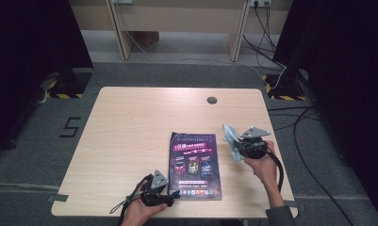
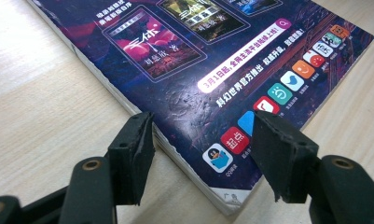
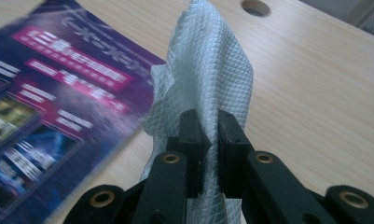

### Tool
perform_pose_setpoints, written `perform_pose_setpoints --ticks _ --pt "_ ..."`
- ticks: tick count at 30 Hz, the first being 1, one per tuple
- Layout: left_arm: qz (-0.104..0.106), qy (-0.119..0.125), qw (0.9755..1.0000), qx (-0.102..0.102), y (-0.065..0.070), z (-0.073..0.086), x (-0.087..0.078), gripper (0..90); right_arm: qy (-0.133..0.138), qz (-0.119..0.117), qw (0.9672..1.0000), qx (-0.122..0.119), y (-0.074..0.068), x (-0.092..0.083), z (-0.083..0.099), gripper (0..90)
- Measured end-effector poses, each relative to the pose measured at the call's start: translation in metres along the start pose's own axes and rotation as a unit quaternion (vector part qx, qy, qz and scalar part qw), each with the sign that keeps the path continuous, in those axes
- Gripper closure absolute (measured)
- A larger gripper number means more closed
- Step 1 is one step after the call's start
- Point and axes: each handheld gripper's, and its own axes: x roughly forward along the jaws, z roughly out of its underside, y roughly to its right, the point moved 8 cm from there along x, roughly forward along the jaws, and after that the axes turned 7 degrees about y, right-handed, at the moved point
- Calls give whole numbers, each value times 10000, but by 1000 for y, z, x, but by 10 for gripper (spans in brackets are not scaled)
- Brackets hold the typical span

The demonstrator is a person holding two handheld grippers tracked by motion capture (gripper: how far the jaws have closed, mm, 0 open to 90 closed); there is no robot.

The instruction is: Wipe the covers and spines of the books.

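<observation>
A dark purple magazine (image 1: pixel 194 165) lies flat near the table's front edge, cover up. My left gripper (image 1: pixel 170 194) is at the magazine's near left corner; in the left gripper view the left gripper (image 2: pixel 201 135) is open, one jaw beside the page edge and the other over the magazine cover (image 2: pixel 198 60). To the right of the magazine, my right gripper (image 1: pixel 236 148) is shut on a pale blue-green cloth (image 1: pixel 230 134) and holds it above the table. In the right gripper view the cloth (image 3: pixel 208 70) stands up from the right gripper (image 3: pixel 209 126), with the magazine (image 3: pixel 45 116) off to the left.
The wooden table (image 1: pixel 130 127) has a round cable hole (image 1: pixel 212 100) near its far edge. Cables (image 1: pixel 299 141) trail over the grey floor at the right. Dark curtains hang on both sides, and a desk frame (image 1: pixel 123 33) stands behind.
</observation>
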Motion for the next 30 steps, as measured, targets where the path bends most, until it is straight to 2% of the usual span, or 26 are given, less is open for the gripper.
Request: perform_pose_setpoints --ticks 5,13,16,21,25,30 --pt "75 25 9999 -133 -1 1 0 388 -31 -227 9994 -270 -25 16 -12 826" --pt "122 94 9996 -230 -2 3 0 384 -460 -466 9964 -532 -53 57 -2 823" --pt "172 104 9994 -276 -3 3 1 379 -689 -557 9939 -658 -63 72 4 817" --pt "187 109 9993 -311 -3 3 1 376 -754 -377 9936 -752 -61 83 2 812" --pt "192 107 9993 -312 -3 3 1 375 -812 -220 9943 -658 -52 92 -3 809" --pt "198 116 9993 -304 -3 3 1 374 -885 52 9949 -474 -34 104 -8 806"
